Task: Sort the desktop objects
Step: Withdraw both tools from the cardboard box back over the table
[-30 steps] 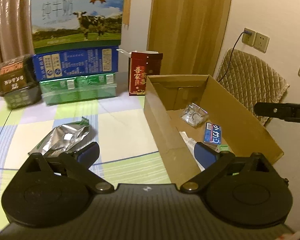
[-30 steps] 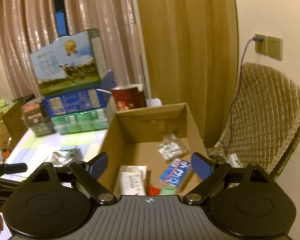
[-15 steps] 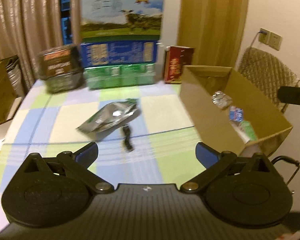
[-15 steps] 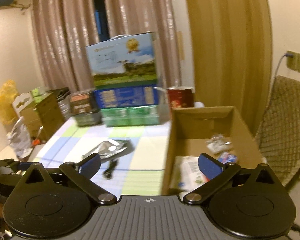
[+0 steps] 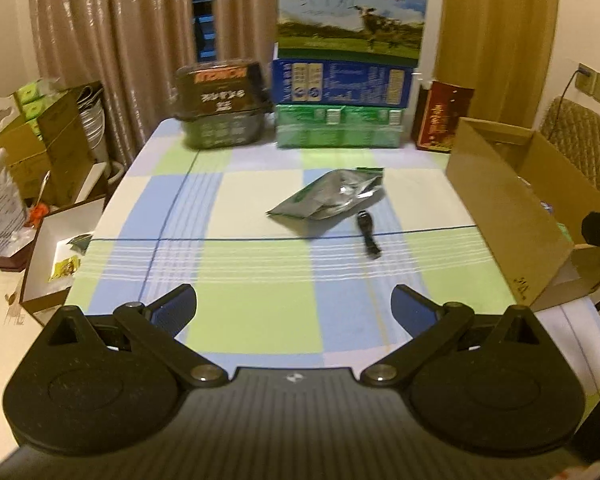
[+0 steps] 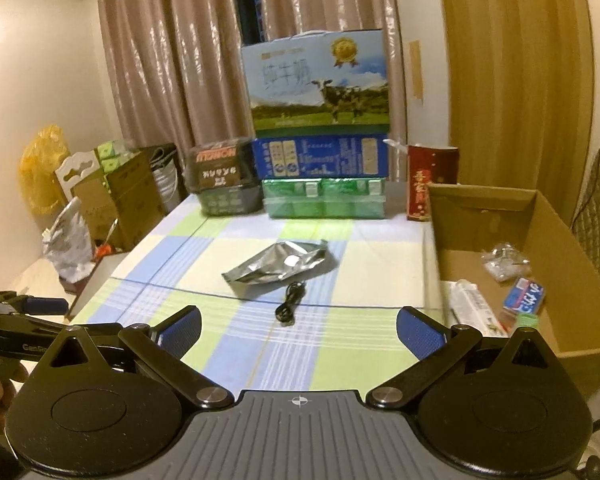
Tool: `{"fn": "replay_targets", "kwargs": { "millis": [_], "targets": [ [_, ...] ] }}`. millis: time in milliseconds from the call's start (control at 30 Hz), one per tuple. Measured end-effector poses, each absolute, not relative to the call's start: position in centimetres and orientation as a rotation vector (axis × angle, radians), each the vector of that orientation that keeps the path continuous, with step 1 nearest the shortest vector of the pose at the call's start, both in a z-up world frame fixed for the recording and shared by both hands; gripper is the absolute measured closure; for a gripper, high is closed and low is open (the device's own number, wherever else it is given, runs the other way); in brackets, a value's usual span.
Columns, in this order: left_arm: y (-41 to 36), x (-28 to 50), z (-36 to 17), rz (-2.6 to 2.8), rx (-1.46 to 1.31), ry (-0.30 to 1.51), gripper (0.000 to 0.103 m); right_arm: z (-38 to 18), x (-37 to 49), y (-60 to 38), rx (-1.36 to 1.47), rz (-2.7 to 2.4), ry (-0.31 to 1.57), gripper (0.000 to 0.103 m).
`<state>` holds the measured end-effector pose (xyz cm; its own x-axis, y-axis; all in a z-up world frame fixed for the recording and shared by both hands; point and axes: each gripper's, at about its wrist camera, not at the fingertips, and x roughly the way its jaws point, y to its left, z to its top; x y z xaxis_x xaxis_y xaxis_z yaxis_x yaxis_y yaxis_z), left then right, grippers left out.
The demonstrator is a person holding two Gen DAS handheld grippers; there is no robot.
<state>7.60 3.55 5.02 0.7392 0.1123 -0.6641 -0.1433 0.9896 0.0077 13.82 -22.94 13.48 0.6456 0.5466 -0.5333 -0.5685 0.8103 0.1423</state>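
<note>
Left gripper (image 5: 294, 306) and right gripper (image 6: 299, 328) both spread wide, holding nothing, above a checked blue-green tablecloth (image 5: 260, 292). Crumpled silver foil pouch (image 5: 330, 200) at 12 o'clock, mid-table; coiled black cable (image 5: 368, 233) just beside it. Open brown cardboard box (image 6: 556, 232) at 2 o'clock, holding small packets. Stacked milk cartons (image 6: 320, 128) along the far edge.

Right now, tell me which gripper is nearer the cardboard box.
Right. The right gripper hangs at the near left corner of the box, partly overlapping its wall. The left gripper sits farther left over the tablecloth, with the box off to its right.
</note>
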Motion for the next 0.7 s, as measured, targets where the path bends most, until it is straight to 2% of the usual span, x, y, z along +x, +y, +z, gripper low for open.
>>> {"fn": "replay_targets", "kwargs": {
  "millis": [300, 700],
  "targets": [
    [5.9, 8.3, 2.9, 0.150, -0.049, 0.768, 0.001, 10.5, 15.4, -19.3, -0.091, 0.630, 0.653, 0.002],
    [8.0, 13.2, -1.0, 0.119, -0.059, 0.792, 0.002, 6.2, 21.1, -15.2, -0.087, 0.626, 0.735, 0.002]
  ]
}}
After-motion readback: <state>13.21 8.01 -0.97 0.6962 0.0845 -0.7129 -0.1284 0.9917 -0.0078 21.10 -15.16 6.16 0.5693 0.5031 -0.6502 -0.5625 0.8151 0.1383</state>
